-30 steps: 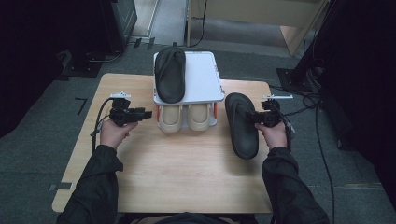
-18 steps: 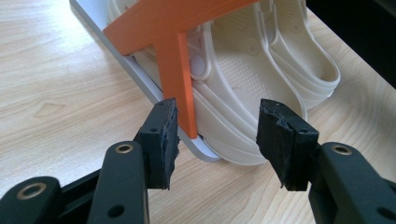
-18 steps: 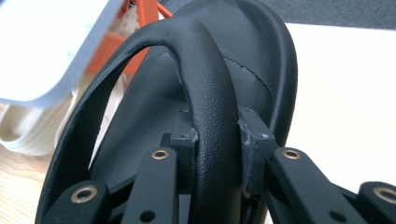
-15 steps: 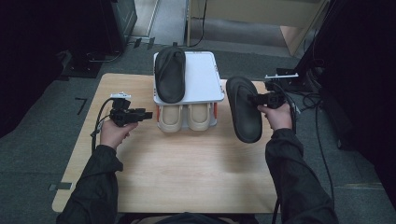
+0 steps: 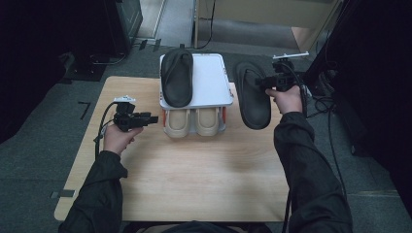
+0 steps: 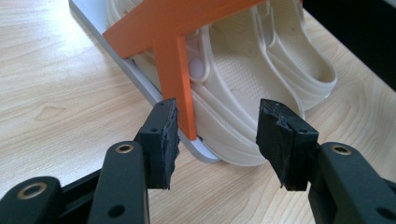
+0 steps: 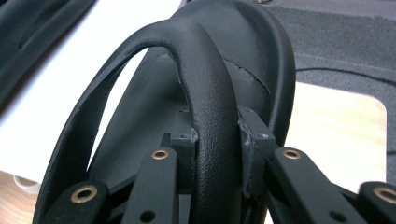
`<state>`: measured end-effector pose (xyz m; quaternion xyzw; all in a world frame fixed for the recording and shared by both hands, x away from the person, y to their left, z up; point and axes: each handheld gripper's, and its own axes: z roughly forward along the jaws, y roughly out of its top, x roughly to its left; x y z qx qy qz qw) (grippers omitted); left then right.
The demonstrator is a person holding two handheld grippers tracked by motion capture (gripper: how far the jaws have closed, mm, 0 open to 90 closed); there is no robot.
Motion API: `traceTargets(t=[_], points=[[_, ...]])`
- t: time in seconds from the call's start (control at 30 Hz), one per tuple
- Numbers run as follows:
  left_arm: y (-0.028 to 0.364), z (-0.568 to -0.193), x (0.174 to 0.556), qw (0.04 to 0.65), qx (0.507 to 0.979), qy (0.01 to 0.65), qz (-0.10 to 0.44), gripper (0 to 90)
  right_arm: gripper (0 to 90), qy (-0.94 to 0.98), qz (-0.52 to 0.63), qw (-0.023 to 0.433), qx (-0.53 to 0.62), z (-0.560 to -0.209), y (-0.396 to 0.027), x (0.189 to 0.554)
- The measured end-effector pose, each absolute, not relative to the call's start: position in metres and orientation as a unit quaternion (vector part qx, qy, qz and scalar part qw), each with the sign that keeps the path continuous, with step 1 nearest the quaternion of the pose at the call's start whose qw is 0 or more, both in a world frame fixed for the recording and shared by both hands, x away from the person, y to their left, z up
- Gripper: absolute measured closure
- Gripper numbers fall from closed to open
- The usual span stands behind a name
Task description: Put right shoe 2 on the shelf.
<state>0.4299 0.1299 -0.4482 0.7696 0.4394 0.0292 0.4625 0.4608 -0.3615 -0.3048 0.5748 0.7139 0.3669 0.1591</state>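
At the left of the pale wooden table (image 5: 194,179) we hold our left gripper (image 5: 151,119) level, its black jaws standing apart with nothing between them; they have just been opening a little. In the left gripper view those jaws point at the near corner of the small white two-level shoe rack (image 5: 209,82), where an orange T-shaped bracket (image 6: 177,56) stands just beyond the left pad. On the rack's lower level lies a pair of cream moulded rubber clogs (image 5: 194,121), side by side, heels toward us. On the white top shelf, at its left half, rests a black rubber sandal (image 5: 177,77), lying along the shelf; the right half of the shelf is bare. To the right of the rack we hold the second black rubber sandal (image 5: 252,97) clear of the table, beside the rack's right edge. Our right gripper (image 5: 262,81) has its jaws clamped on the sandal's arched black strap (image 7: 210,107), one pad on each side of it, as the right gripper view shows.
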Motion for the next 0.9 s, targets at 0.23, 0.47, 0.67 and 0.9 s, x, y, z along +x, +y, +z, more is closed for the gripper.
traceTargets(t=[0.23,0.47,0.67,0.9], points=[[0.128,-0.449,0.43,0.453,0.779,0.433,0.035,48.4,71.4,0.725,0.363,0.152,0.565,-0.3,-0.335,0.482],[0.125,-0.45,0.43,0.452,0.784,0.423,0.036,48.4,71.2,0.733,0.365,0.138,0.557,-0.303,-0.305,0.502],[0.122,-0.449,0.43,0.454,0.786,0.417,0.038,48.4,71.2,0.736,0.364,0.127,0.557,-0.311,-0.283,0.52],[0.121,-0.449,0.43,0.46,0.786,0.413,0.033,48.5,71.2,0.731,0.365,0.121,0.564,-0.316,-0.264,0.538]])
